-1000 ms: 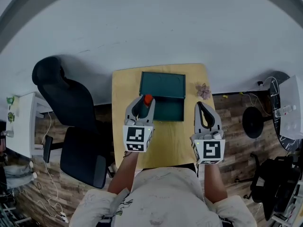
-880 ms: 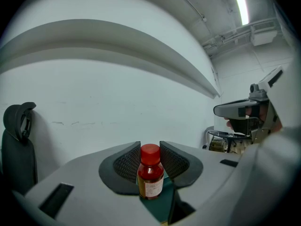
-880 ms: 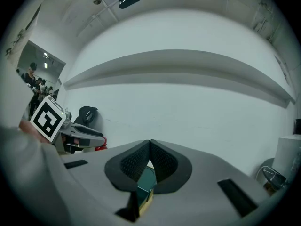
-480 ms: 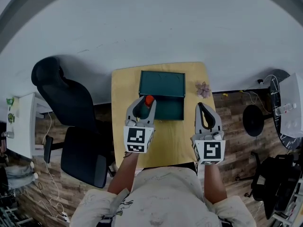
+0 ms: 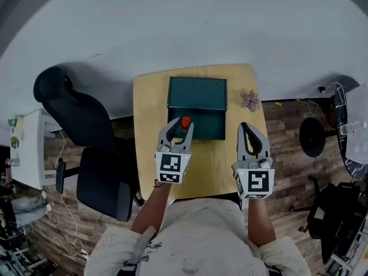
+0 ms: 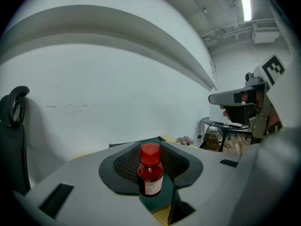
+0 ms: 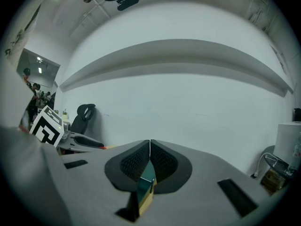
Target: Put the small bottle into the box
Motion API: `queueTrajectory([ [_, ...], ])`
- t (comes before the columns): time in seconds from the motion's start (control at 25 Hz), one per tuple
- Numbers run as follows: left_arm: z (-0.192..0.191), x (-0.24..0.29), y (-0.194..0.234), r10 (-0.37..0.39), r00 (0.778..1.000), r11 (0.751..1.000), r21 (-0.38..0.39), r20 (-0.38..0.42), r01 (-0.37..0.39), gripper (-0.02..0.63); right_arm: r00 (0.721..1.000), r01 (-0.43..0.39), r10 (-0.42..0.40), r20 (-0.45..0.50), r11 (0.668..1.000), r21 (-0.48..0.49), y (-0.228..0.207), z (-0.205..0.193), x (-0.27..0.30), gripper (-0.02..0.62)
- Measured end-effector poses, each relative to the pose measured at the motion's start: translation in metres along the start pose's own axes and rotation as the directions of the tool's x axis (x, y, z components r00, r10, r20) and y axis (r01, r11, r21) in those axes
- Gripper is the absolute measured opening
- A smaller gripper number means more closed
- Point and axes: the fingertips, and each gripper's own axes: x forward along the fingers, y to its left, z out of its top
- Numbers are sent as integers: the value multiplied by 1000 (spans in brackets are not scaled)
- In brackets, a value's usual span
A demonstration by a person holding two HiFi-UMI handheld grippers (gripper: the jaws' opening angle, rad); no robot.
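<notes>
Small bottle [image 6: 150, 174], red-capped and upright, sits pinched by its body between the pads of the left gripper [image 5: 183, 126]. It is carried over the near edge of the teal box [image 5: 197, 94], presumably so it can go in cap-up. To the right, the right gripper [image 7: 150, 160] hangs over the wooden table [image 5: 148, 114] with jaws pressed together on nothing, apparently parked clear of the drop path. Farther off, a small dried flower [image 5: 250, 100] lies near the box's right side.

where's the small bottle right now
The small bottle stands upright, clamped between the jaws of the left gripper. In the head view it is left of centre, at the near left edge of the green box on the table.
</notes>
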Motion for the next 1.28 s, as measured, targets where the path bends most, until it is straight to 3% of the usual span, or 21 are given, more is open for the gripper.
queueTrajectory([
  [0.56, -57, 33, -3, 4, 997, 1000, -27, -80, -6, 127, 996, -52, 54, -67, 998, 36, -3, -31, 32, 18],
  [1.28, -63, 30, -9, 21, 1000, 1000, -5, 12, -21, 129, 991, -97, 99, -93, 995, 33, 5, -46, 51, 18],
])
